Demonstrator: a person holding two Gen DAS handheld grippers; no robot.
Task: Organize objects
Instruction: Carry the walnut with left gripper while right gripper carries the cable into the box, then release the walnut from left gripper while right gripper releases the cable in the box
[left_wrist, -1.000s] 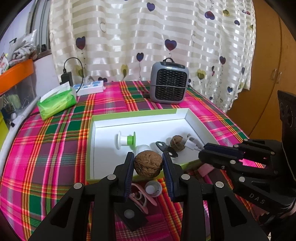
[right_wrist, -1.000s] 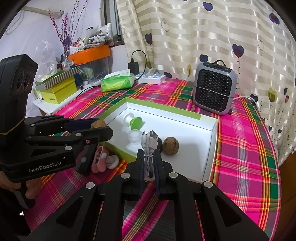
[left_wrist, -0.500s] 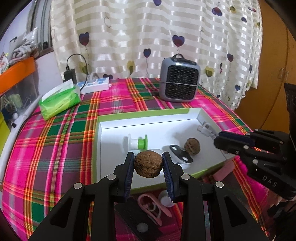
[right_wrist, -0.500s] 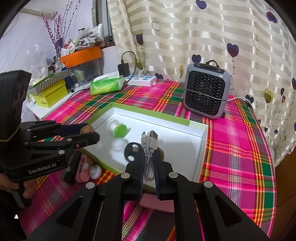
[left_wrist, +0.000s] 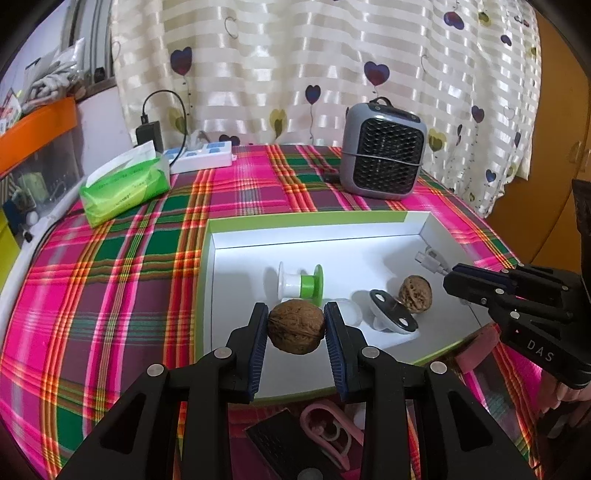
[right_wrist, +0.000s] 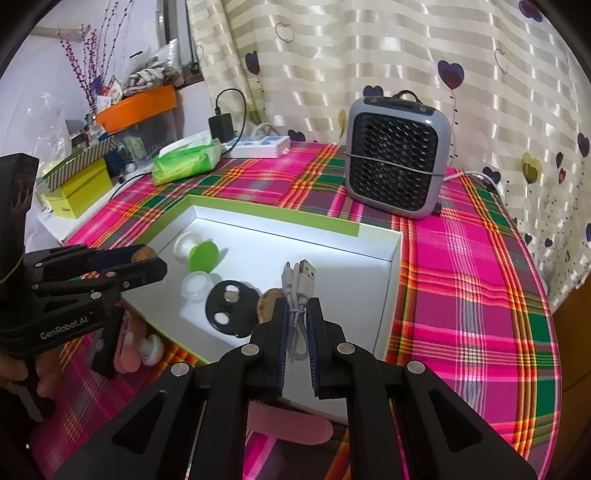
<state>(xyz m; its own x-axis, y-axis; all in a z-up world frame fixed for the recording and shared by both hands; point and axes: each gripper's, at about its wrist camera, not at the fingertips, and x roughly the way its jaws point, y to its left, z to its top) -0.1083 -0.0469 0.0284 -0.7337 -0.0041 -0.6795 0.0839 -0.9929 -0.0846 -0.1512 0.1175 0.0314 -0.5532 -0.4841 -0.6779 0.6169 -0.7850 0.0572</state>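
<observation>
The walnut (left_wrist: 295, 326) is clamped between the blue pads of the left hand-held gripper (left_wrist: 295, 332), one pad on each side of the shell. It hangs above the near edge of the white tray (left_wrist: 369, 221), which has a green rim and sits on the desk (left_wrist: 110, 277) under a pink, green and red plaid cloth.

The white USB cable (right_wrist: 297, 291), folded into a bundle, is pinched between the narrowly set fingers of the right hand-held gripper (right_wrist: 297, 328). Its metal plug points away from the gripper, over the right part of the tray floor.

Inside the tray:
- A second walnut (left_wrist: 414, 294) lies right of centre, touching a black pacifier (left_wrist: 393, 312).
- A white and green spool (left_wrist: 301, 282) lies on its side near the middle.
- A small clear cap (right_wrist: 195, 286) rests just beside the spool and the pacifier.

On the cloth just outside the near edge of the tray:
- A pink pacifier clip (left_wrist: 328, 432) lies next to a black rectangular item (left_wrist: 280, 443).
- A pink flat strip (right_wrist: 288, 424) lies below the right hand-held gripper.

At the far side of the desk:
- A grey fan heater (left_wrist: 382, 153) stands upright to the right.
- A white power strip (left_wrist: 201, 157) lies near the centre.
- A green tissue pack (left_wrist: 123, 184) lies to the left.

A striped curtain with heart prints (left_wrist: 332, 55) hangs behind the desk.
</observation>
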